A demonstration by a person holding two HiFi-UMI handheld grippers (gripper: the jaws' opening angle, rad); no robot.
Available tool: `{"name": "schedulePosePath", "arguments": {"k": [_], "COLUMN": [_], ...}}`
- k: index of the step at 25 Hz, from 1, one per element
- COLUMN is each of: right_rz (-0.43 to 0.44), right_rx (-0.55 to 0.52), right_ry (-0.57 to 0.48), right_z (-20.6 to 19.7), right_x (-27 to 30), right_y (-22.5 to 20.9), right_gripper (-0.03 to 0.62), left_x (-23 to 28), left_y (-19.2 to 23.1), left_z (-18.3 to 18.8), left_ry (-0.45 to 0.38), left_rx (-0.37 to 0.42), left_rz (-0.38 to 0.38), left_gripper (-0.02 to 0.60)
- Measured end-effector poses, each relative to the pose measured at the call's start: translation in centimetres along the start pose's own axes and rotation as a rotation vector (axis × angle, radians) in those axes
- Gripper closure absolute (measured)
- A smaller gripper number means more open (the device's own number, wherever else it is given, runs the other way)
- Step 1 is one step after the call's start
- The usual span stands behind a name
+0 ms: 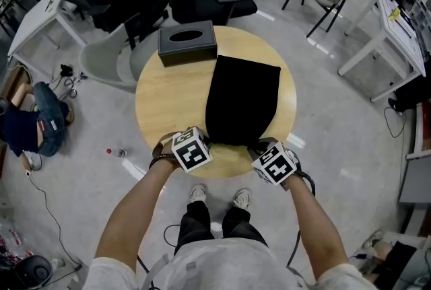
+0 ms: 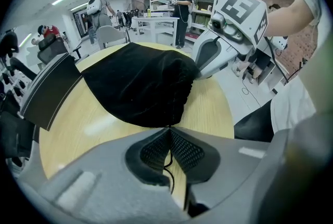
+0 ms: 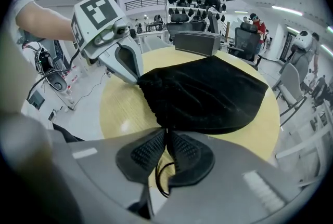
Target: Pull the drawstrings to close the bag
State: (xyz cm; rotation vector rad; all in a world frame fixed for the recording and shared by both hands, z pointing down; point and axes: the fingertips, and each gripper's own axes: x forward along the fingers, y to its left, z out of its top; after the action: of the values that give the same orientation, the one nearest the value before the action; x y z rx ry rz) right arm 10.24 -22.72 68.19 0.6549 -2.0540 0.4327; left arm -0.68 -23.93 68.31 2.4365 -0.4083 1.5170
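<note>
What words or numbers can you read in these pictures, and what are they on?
None can be read.
Marker cubes: black-and-white square patterns, not letters.
Black bag, dark tissue box: no print shows.
Papers on the white desk: too small to read.

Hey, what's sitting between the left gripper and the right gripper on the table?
The near end of the black bag, seen in the head view. The left gripper and right gripper each pinch a drawstring at its corners.
</note>
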Motion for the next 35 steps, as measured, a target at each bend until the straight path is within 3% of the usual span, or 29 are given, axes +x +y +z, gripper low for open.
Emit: {"name": "schedulePosePath", "arguments": {"k": [20,35], "right_rz": [-0.111,-0.245], "right_rx": [-0.067,-0.1], "right_ry": [-0.132,-0.239], "right_z": [5.7,10.0], "right_x": [-5.9,-11.3], "right_y": [-2.9,-5.0], "right_gripper": [0.569,0.572], "left_x": [-7.2,-13.0], "left_y": [3.9,5.2], "left_z": [5.6,9.8], "left_ry": [-0.136,-0.242], "left_rx": [0.014,0.033], "left_rz": [0.204,0.36], "left_gripper": [0.577,0.577]}}
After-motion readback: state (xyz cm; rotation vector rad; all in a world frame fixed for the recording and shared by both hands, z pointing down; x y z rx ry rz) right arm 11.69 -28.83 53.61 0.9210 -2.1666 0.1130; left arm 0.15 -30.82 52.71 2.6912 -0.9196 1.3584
